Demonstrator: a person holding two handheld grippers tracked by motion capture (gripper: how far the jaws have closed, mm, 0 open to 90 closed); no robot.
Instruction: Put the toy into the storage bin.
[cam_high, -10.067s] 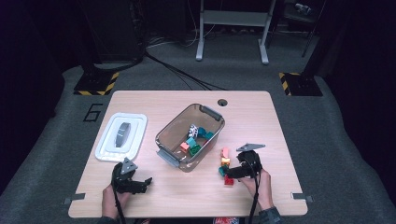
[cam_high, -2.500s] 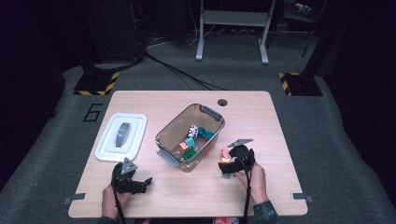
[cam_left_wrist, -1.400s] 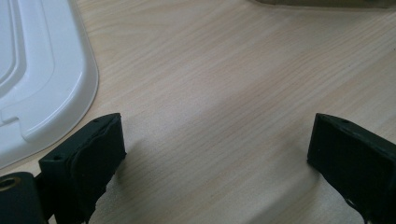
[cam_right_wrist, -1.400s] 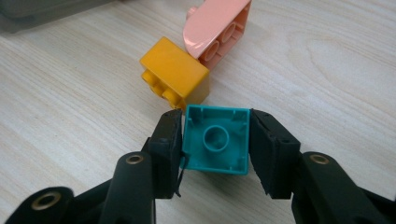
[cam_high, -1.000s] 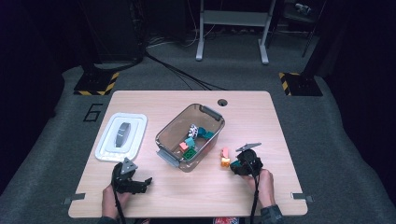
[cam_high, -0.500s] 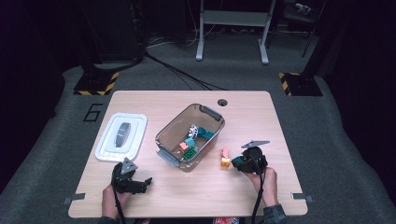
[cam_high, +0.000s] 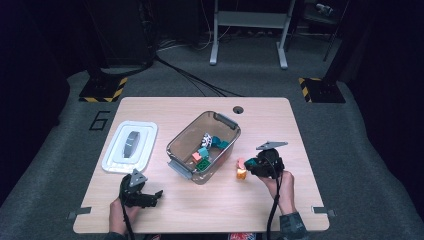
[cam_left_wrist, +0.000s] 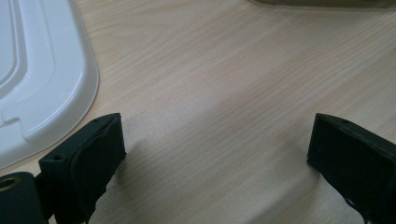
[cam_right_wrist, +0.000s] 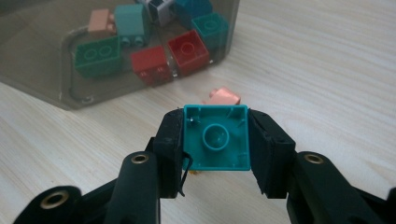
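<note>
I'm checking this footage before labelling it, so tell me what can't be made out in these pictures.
- Square teal plastic brick, right gripper view: the right gripper jaws cover its sides; its studded face is turned away.
- Small orange block, high view: too small to tell shape; in the right gripper view the brick hides it.
- Clear plastic bin, right gripper view: cut off by the top edge.
- White plastic lid, left gripper view: cut off at the left edge.

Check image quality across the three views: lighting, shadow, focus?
High view: lit wooden table, dark surroundings, soft detail. Left gripper view: sharp wood grain, blurred black jaws casting soft shadows beside the white plastic lid. Right gripper view: the square teal plastic brick is sharp, the smoky clear plastic bin dims its bricks.
</note>
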